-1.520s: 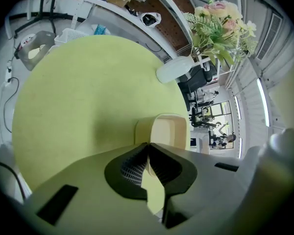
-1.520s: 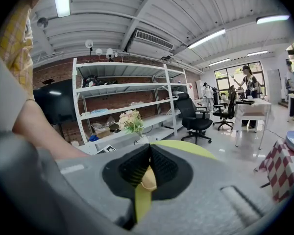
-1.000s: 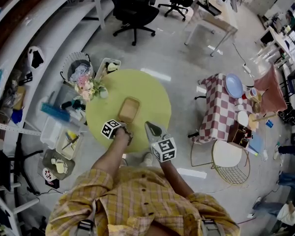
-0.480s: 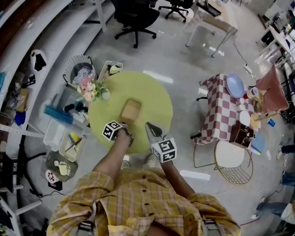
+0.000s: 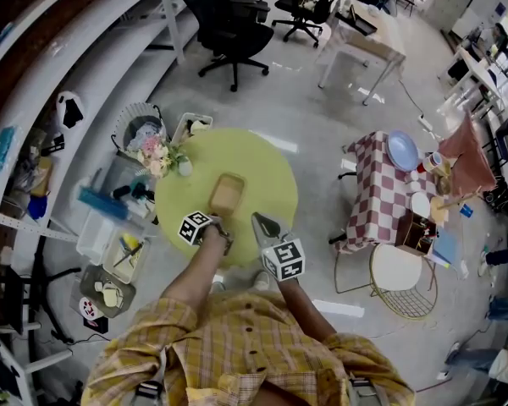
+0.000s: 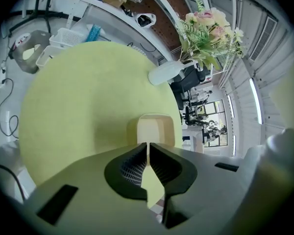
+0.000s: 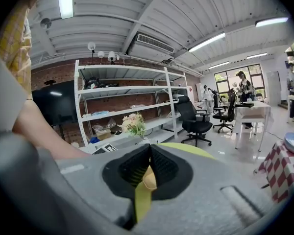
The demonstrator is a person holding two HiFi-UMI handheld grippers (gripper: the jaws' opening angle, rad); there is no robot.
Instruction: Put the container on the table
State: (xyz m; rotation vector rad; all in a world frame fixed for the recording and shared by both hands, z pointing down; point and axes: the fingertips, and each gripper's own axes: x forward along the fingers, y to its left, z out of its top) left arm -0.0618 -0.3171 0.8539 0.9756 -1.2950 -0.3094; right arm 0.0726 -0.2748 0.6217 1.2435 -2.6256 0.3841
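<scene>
left gripper (image 6: pixel 148 146) closed, right gripper (image 7: pixel 149 148) closed

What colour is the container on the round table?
Tan. The container sits on the yellow-green table; the head view shows it best.

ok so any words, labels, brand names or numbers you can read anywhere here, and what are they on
No text is legible in any view.
Left cube on the left gripper: black-and-white square patterns, no letters or digits.
Right cube on the right gripper: the same.
Container: no label shows.
Packages on the shelves: too small and blurred to read.
</scene>
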